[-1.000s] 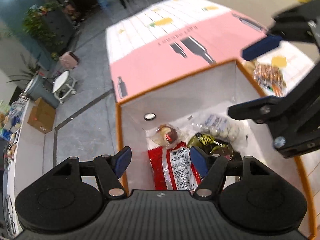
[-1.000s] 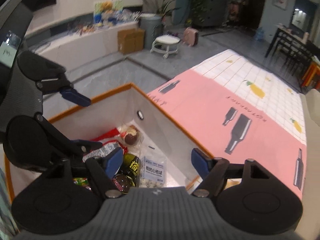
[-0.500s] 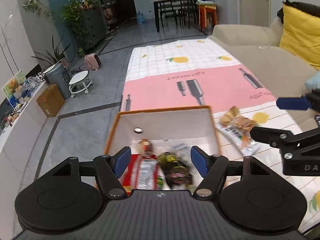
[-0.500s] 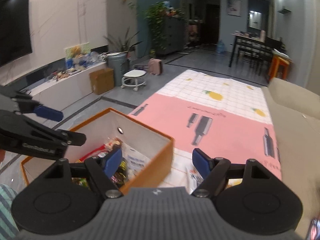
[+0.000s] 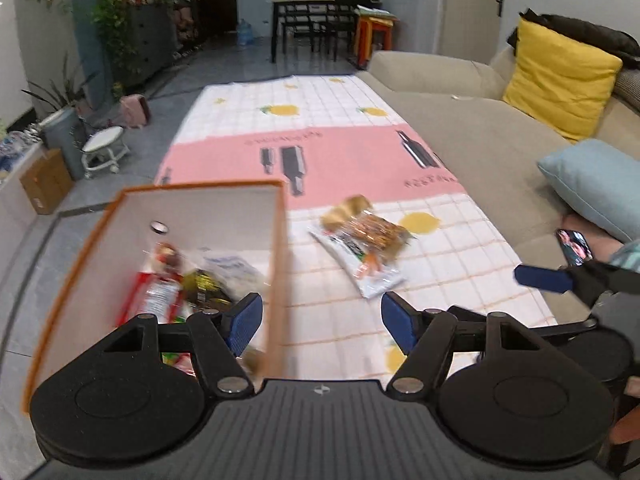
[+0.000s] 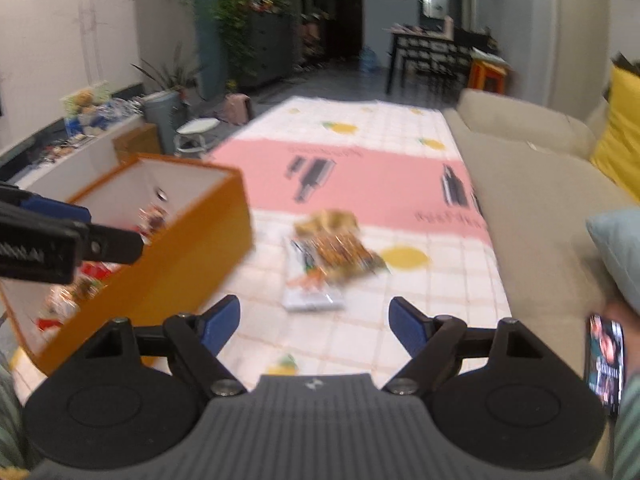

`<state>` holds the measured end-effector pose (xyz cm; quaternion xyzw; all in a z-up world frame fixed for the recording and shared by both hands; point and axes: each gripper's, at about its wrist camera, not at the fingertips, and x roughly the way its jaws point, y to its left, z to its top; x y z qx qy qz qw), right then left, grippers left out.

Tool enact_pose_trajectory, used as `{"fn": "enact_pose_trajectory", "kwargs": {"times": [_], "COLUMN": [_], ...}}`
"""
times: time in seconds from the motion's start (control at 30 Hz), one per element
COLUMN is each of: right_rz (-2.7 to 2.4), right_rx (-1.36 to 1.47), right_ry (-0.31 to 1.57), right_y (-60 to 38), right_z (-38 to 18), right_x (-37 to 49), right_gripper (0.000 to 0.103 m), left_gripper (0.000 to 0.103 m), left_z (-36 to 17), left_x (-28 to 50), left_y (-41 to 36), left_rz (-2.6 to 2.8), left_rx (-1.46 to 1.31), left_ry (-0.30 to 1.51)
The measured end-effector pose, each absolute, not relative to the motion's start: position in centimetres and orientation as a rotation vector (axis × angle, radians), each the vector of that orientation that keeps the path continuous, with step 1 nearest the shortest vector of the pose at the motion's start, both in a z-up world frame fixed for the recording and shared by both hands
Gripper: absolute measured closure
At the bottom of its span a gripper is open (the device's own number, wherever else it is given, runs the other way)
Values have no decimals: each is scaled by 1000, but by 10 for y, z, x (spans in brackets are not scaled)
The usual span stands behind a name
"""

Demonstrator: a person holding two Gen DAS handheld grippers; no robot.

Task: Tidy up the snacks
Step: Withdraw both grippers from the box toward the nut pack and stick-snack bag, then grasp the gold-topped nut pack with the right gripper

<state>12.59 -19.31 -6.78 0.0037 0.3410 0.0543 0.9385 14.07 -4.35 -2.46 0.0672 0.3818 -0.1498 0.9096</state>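
left black blue-padded gripper (image 5: 322, 316): apart, empty | right black blue-padded gripper (image 6: 314, 322): opening, empty | orange white-lined cardboard box (image 5: 280, 248): snack packets inside blurred, near edge cut off

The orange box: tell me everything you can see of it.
The orange box is open-topped, orange outside and along its rim, white inside, looking like stiff card. A small round metal fitting sits on its far inner wall. It stands on the patterned cloth, left of two loose snack packets lying apart from it. Inside lie several snacks, including a red packet and a dark one, blurred. No gripper touches it.
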Motion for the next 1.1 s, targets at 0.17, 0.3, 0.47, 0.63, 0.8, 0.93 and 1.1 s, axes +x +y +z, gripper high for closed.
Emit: {"fn": "enact_pose_trajectory", "kwargs": {"times": [0.17,0.3,0.47,0.63,0.8,0.93,1.1], "right_rz": [78,66,82,114,191,232,247], "right_rx": [-9,-5,-1,-45,-126,-100,-84], "right_ry": [751,783,780,766,750,762,785], "right_y": [-207,-217,-222,-223,-222,-224,-224], "right_z": [-95,-111,-118,-123,-130,-139,-149], "right_x": [131,141,162,194,229,260,295], "right_gripper": [24,24,24,24,25,25,24], "left_gripper": [23,26,27,34,34,34,34], "left_z": [-45,-57,-64,-68,-71,-74,-76], "left_x": [144,155,175,203,227,240,246], "left_y": [-64,-77,-84,-88,-84,-86,-83], "left_rz": [-326,-351,-358,-314,-296,-286,-285], "left_rx": [163,169,156,174,124,118,114], "left_ry": [816,834,837,859,873,877,880]}}
